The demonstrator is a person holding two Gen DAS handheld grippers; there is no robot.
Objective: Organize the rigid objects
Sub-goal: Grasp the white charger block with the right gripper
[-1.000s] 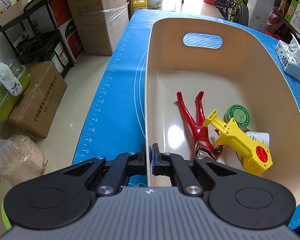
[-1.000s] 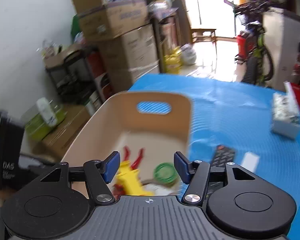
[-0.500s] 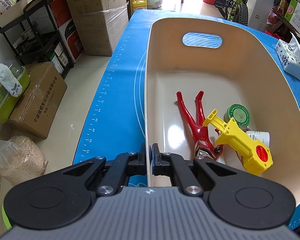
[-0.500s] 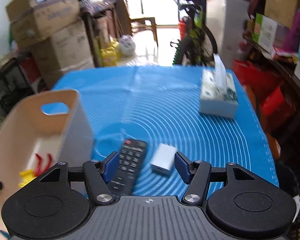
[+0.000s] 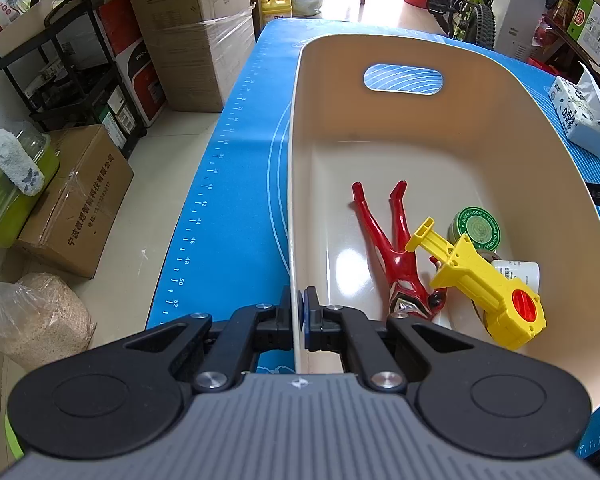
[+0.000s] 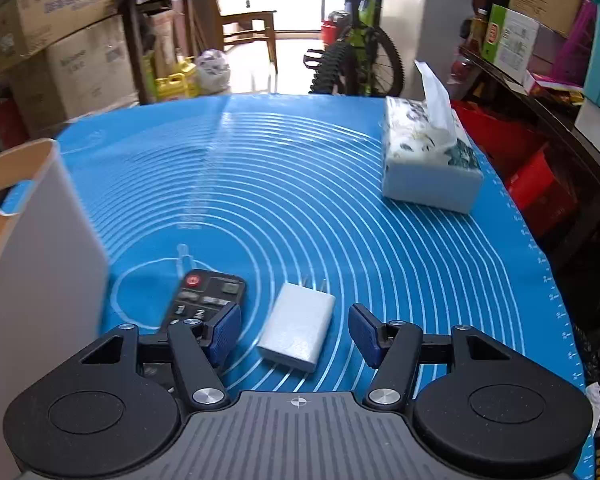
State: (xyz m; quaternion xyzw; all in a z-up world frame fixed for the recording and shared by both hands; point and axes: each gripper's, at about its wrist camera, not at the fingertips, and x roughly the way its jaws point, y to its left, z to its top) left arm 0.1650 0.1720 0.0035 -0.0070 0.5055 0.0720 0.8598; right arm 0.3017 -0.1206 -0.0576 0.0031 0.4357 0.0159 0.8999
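the left gripper (image 5: 299, 314) is clamped on the near wall of the cream bin (image 5: 548, 152), one finger outside the wall and one inside, pads pressed against it. the bin stands on the blue mat (image 5: 236, 184). inside, on its floor, lie a red toy figure (image 5: 388, 248) with its legs pointing toward the far handle slot, a yellow toy gun (image 5: 484, 284) resting across the figure's upper body, a round green-lidded tin (image 5: 478, 229) just behind the gun, and a white container (image 5: 518, 272) partly hidden under the gun.

the right gripper (image 6: 295, 332) hovers low over the mat (image 6: 300, 184) with its jaws wide apart. a white wall charger (image 6: 298, 332) lies flat on the mat between the blue pads (image 6: 226, 330), touching neither, its prongs pointing away from the camera. a black remote control (image 6: 204, 300) lies just left of the charger, its near end hidden behind the left finger. the bin's outer wall (image 6: 40, 248) stands at the far left, near the remote. a tissue box (image 6: 432, 160) sits well apart toward the far right of the mat.
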